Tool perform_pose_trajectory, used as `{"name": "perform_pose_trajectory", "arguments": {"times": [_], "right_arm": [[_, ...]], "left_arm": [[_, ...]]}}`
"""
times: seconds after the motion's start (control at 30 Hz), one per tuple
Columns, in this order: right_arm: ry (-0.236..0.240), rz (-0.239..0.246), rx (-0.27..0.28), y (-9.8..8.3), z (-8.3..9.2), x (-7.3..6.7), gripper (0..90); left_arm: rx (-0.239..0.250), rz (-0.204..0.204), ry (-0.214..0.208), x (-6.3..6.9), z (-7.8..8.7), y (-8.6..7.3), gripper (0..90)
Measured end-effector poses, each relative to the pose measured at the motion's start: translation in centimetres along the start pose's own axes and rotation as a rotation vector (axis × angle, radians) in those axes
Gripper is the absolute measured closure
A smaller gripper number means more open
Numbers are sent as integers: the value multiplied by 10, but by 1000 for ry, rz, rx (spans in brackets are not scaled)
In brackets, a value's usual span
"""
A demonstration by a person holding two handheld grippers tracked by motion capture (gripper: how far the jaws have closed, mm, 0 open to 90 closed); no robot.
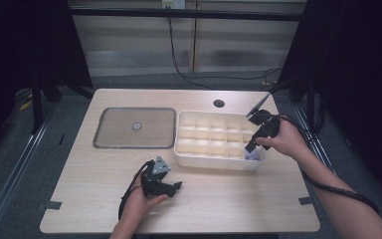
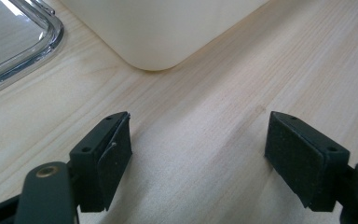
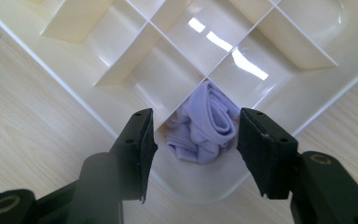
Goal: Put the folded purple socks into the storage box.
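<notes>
High view is showing the pale wooden surface (image 1: 219, 199) carrying a cream divided box (image 1: 219, 162) and, off to the far side of the left hand-held gripper (image 1: 171, 186), a clear flat lid (image 1: 114, 142). That left hand-held gripper is resting low on the surface just short of the box's near wall, and in the left gripper view its jaws are standing wide apart with nothing between them, so it is released.

The right hand-held gripper (image 1: 251, 149) is hanging over the box's near corner compartment, pointing down into it. In the right gripper view (image 3: 193, 149) its jaws are standing apart on either side of a rolled lilac cloth (image 3: 205, 128), which is sitting directly beneath and between the jaws in that corner cell; the pads are not pressing on it, so this hand-held gripper is released too.

The cloth is looking light, soft and easily squashed, a loose bundle of folds and not a stiff shape. It is probably not slipping much against the pads, but it is likely to unroll or snag on the thin dividers if pulled by one edge. The surest hold is seeming to be across the thick middle of the roll, squeezing the folds together, jaws clearing the cell walls on both sides.
</notes>
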State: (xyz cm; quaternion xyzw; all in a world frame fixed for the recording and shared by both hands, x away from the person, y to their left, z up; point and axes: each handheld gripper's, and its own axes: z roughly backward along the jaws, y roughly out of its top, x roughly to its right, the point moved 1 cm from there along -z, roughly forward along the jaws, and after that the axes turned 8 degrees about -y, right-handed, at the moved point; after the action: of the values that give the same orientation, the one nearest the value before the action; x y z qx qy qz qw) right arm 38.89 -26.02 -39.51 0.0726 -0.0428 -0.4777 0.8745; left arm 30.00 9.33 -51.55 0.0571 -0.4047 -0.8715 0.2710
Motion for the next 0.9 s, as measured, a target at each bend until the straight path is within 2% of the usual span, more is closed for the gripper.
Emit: {"name": "perform_pose_trajectory", "arguments": {"times": [0.1, 0.2, 0.33, 0.83, 0.9], "right_arm": [[-11, 11, 5, -1, 4, -2, 453], [5, 13, 16, -1, 9, -4, 445], [-2, 37, 38, 0, 16, -10, 440], [11, 95, 50, 0, 18, -32, 408], [15, 102, 59, 0, 18, -35, 401]], "left_arm": [[-1, 0, 0, 0, 0, 0, 222], [0, 0, 0, 0, 0, 0, 222], [0, 0, 0, 0, 0, 0, 222], [-2, 3, -3, 0, 0, 0, 222], [-10, -8, -5, -1, 0, 1, 222]]}}
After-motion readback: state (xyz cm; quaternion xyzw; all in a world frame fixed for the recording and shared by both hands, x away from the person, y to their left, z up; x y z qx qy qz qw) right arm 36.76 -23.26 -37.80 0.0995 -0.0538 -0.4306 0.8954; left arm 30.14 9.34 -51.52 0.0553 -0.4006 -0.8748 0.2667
